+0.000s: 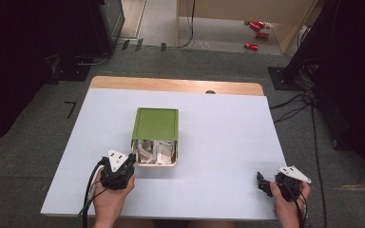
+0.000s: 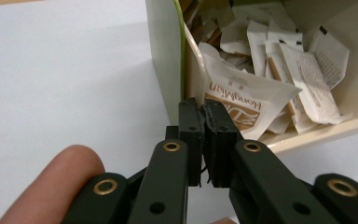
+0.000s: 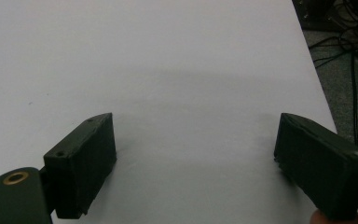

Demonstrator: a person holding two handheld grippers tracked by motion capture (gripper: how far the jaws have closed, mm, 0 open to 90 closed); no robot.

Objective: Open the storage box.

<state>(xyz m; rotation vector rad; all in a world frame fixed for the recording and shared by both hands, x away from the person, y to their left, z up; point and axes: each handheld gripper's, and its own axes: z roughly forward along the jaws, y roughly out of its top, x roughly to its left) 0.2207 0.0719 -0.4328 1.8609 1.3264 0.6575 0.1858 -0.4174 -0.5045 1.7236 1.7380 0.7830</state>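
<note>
Your left gripper has its jaws clenched on the near corner of a white sachet, which lies at the open mouth of the green box, tipped on its side mid-table, hard against the box's side wall; draw it straight out toward you, slowly, so the thin paper does not tear or drag the other sachets along. Your right gripper rests with jaws spread wide over the bare table, well apart from the box, so you could bring it in to steady the box if it slides.
</note>
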